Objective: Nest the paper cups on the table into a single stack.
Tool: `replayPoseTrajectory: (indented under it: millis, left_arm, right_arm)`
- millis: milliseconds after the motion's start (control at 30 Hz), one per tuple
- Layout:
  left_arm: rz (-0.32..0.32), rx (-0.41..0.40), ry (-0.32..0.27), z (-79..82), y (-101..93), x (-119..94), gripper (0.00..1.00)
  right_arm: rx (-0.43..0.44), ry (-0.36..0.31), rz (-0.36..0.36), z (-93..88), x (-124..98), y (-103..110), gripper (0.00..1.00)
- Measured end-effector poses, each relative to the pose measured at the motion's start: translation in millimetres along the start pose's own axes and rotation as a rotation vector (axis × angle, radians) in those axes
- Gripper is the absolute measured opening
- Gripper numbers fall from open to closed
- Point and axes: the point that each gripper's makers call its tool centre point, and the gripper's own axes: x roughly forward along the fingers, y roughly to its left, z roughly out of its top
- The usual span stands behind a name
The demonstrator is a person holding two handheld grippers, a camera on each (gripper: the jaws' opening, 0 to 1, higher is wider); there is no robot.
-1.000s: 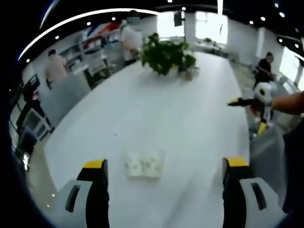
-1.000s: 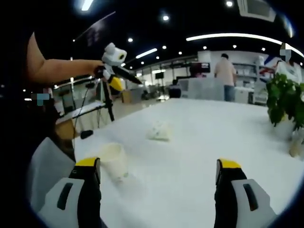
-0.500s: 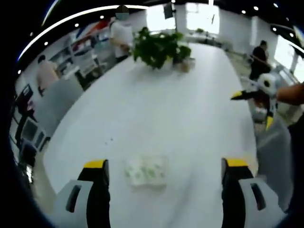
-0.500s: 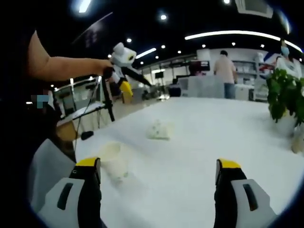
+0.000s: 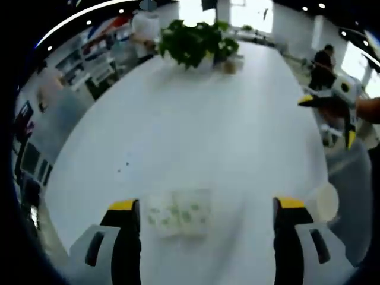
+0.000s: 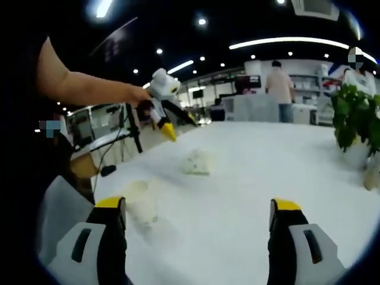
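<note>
Your left gripper [image 5: 202,208] has its yellow-tipped jaws spread wide with nothing between the pads, and it hangs over the white table [image 5: 196,130]; a paper cup with a green pattern [image 5: 179,212] lies on its side on the tabletop just ahead, between the two jaws and touching neither. A plain paper cup [image 5: 326,202] sits near the table's edge, just beside your right-hand jaw in this view. Further out, a leafy potted plant [image 5: 193,41] stands at the far end of the table, and your right gripper [image 5: 332,102] is held in the air off the table's edge. In the right gripper view, your right gripper [image 6: 199,208] is likewise wide apart and holding nothing. The plain cup [image 6: 140,202] stands just ahead of its left-hand jaw, not touching it, and the patterned cup [image 6: 198,161] lies well beyond, mid-table. Your left gripper [image 6: 163,101] hovers above the table's left side, held by your hand [image 6: 138,95]. The plant [image 6: 356,119] stands at the right. People stand at shelves in the background. No print on either cup can be read.
</note>
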Motion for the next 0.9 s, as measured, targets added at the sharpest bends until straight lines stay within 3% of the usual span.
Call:
replayPoseTrajectory:
  millis: [133, 433, 900]
  left_arm:
    - [-0.012, -0.010, 0.016, -7.3, 1.4, 15.9, 0.87]
    - [-0.040, -0.029, 0.029, -7.3, 0.0, 42.9, 0.82]
    - [-0.104, -0.072, 0.111, -32.1, -15.1, 73.0, 0.70]
  right_arm:
    - [0.003, -0.001, -0.002, 0.6, -0.1, -1.2, 1.00]
    - [0.014, -0.005, -0.005, 1.0, -0.6, -1.6, 1.00]
    - [0.017, 0.009, -0.006, -5.3, -1.8, -1.5, 0.99]
